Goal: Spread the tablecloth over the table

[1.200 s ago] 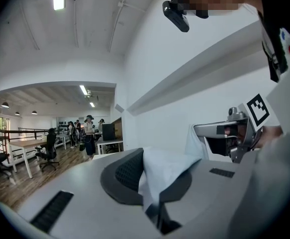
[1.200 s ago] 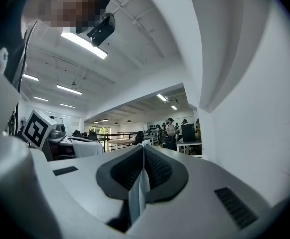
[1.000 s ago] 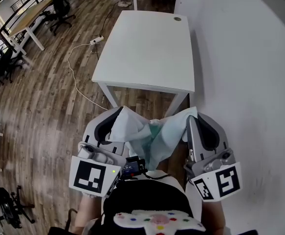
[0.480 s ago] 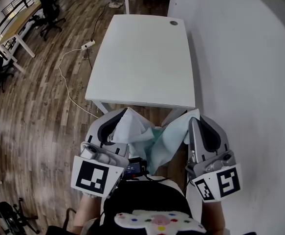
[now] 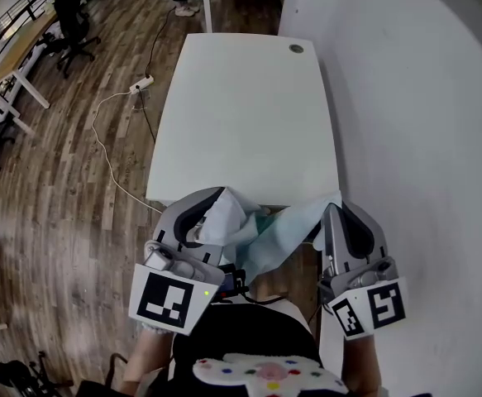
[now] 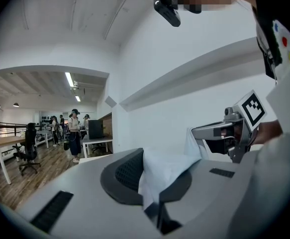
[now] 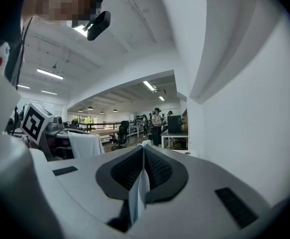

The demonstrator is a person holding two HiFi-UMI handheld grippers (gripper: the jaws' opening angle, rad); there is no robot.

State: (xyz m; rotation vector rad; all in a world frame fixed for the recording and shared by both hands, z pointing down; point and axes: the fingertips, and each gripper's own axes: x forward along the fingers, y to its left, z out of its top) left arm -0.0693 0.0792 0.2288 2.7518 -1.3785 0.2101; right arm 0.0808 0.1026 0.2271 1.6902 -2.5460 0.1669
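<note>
Clamped shut with the left tongs (image 5: 214, 198) on one bunched edge of the tablecloth (image 5: 265, 236); pinched likewise, thinly, in the right tongs (image 5: 333, 210). Slung slack between both, just short of the bare worktop (image 5: 241, 114) ahead. Gripped at two separate spots, probably to draw taut and flat on spreading.

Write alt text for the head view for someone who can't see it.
From above, the left gripper and right gripper each clamp a pale green tablecloth that sags between them, at the near end of a white table beside a white wall.
</note>
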